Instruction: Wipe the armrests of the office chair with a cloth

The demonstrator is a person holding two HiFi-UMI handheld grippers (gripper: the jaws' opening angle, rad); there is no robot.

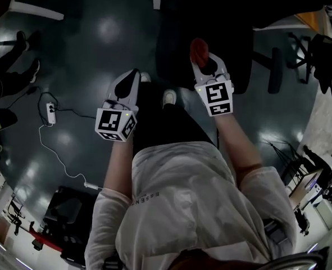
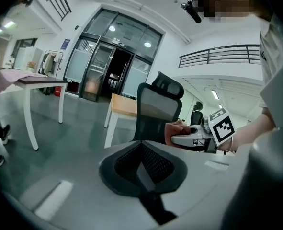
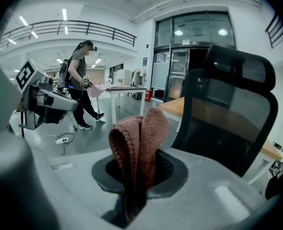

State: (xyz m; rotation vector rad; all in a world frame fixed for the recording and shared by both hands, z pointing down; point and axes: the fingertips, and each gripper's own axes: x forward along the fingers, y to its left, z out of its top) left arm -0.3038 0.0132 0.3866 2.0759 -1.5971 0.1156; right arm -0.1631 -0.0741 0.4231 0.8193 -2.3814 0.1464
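Hand-held grey two-jaw grippers: two, the left gripper at centre left of the head view and the right gripper at centre right.
Black-and-white marker cubes: two, one on the left gripper, one on the right.
Reddish-brown knitted cloth: one.
Black mesh-backed office chairs: at least two, a near one at the right of the right gripper view and a far one at middle right of the left gripper view.
Tables: two, a white-legged table at the left and a wood-topped desk at the centre of the left gripper view.
White power strip: one, left of the head view.
White shoes: two.
Walking person: one.
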